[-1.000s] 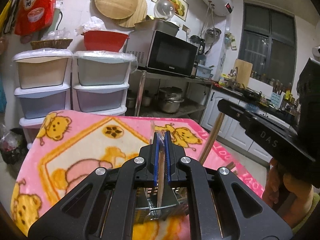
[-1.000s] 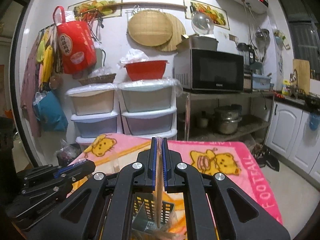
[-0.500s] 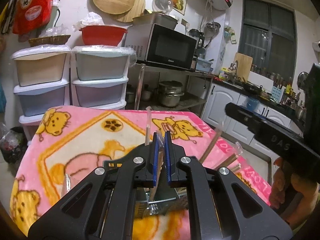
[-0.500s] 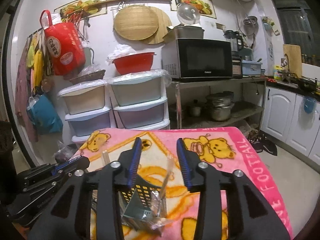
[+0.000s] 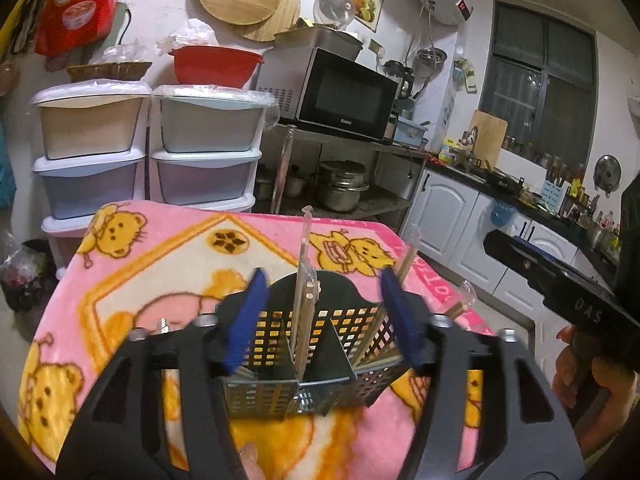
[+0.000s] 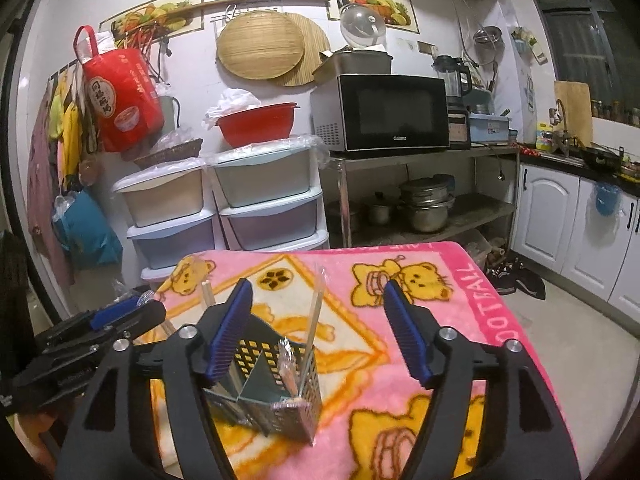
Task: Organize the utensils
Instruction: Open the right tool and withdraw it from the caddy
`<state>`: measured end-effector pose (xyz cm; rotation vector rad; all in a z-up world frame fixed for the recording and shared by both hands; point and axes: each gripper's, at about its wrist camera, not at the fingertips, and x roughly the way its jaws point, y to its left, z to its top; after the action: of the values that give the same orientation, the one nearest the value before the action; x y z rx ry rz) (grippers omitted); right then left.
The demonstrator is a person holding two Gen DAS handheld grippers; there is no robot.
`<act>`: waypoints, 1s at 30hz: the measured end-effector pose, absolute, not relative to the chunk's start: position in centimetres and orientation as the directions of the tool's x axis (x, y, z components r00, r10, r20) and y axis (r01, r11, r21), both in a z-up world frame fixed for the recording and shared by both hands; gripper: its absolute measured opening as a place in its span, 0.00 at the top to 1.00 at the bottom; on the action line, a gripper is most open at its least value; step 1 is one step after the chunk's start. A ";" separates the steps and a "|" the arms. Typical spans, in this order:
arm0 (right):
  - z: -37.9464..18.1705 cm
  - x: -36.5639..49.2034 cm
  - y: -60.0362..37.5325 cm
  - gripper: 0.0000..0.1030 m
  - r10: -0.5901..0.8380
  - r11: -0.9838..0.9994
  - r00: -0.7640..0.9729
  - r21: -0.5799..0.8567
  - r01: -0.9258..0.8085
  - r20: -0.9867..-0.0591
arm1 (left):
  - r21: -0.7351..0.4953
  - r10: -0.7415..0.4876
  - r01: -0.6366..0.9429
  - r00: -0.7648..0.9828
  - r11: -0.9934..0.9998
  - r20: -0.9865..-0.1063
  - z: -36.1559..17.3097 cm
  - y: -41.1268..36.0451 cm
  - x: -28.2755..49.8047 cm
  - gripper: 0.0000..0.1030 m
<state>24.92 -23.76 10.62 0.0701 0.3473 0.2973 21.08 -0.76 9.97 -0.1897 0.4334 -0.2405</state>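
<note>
Left tongs [image 5: 320,316], right tongs [image 6: 318,330]: jaws opening, nothing gripped. Wrapped chopsticks [image 5: 303,300] upright in caddy [image 5: 280,392], between, just below left tongs.

caddy [image 5: 304,380]: perforated shiny metal | chopsticks [image 5: 301,308]: pale wood, clear plastic wrap | blanket [image 5: 160,272]: fuzzy fleece cloth

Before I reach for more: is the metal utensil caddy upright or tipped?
Upright: the caddy stands on its base on the pink blanket, wrapped chopsticks sticking up.
</note>
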 end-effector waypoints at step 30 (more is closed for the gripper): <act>10.3 18.9 -23.4 0.20 0.336 0.941 0.885 0.084 -0.327 -0.321 | -0.255 -0.302 0.225 0.896 0.941 -0.325 11.6 0.5 15.1 0.10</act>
<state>18.93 -23.39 10.35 0.0276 0.3392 0.3448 15.10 0.55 11.58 -0.2139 0.3700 -0.2751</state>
